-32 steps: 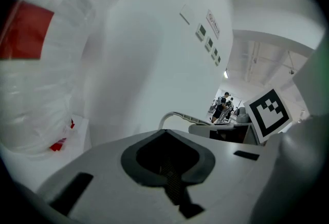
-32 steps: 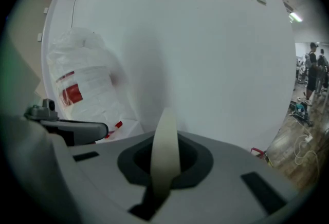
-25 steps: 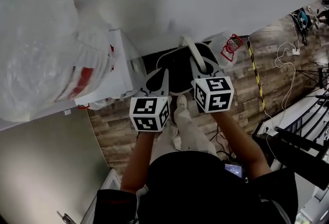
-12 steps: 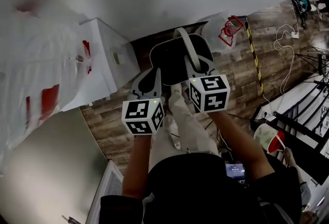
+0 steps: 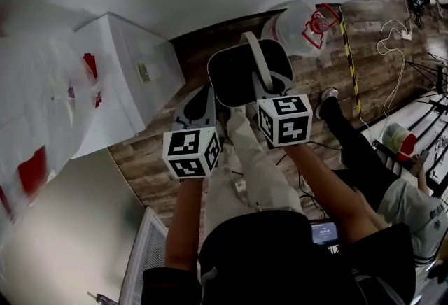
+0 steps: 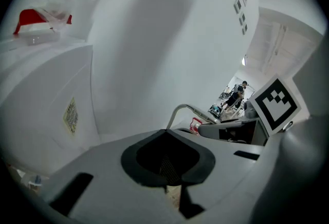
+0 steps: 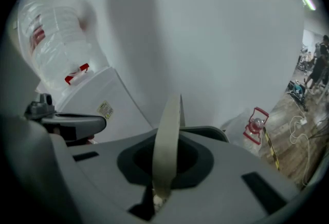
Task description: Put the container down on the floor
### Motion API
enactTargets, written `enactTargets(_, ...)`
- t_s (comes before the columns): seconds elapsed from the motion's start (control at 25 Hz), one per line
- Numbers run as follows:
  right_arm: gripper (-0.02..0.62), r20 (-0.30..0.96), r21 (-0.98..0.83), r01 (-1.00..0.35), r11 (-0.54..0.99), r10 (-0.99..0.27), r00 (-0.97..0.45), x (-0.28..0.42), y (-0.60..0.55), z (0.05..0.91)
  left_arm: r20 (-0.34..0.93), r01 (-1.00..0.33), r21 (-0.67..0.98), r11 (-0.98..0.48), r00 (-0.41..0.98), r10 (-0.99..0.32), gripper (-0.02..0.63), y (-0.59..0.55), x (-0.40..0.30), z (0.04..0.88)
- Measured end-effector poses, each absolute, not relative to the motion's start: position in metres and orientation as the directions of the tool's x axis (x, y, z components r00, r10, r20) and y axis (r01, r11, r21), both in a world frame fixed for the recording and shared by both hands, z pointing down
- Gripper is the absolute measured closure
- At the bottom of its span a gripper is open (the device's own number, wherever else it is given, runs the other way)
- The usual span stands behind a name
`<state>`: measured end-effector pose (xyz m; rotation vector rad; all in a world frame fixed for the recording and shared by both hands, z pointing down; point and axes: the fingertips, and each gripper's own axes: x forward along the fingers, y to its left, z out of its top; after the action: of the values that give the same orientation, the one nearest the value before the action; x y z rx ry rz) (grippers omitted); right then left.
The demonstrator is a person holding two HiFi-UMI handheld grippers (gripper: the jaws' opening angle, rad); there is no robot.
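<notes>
Finding one: over the last second both tongs have been sinking. In the head view the white cabinet is now showing more of its top, and the plank floor is filling more of the frame. The container has been coming down with them, keeping its place between the cabinet and my legs, close to the wall. A second person has also been coming into view at the right edge.

Finding two: my right gripper is staying clenched on the container's pale handle, which is running up between its jaws in the right gripper view. My left gripper is sitting just beside the container's left edge. Its jaws are looking drawn together, and I am making out nothing between them.

Assessment: the lowering is well under way. I am judging the container to be still hanging from the handle, though no view is showing its base against the floor.

Count:
- one container and one handle
- two grippers, each with one marker cube
- one cabinet
- two clear jugs, one on the cabinet and one on the floor
- one striped tape line
- one other person
</notes>
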<state>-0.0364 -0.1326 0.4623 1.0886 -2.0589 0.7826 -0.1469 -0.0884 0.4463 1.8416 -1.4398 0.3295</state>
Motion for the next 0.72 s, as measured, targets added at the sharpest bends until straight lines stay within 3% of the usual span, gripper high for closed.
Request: enactTargets(0.72,0.565,0.873,-0.204,-0.853,0.480,-0.306,-0.381,-0.029,-0.102,0.596,0.721,-0.884,0.466,-0.039,0.405,-0.562,0.592,-0.063,-0.119,0.575)
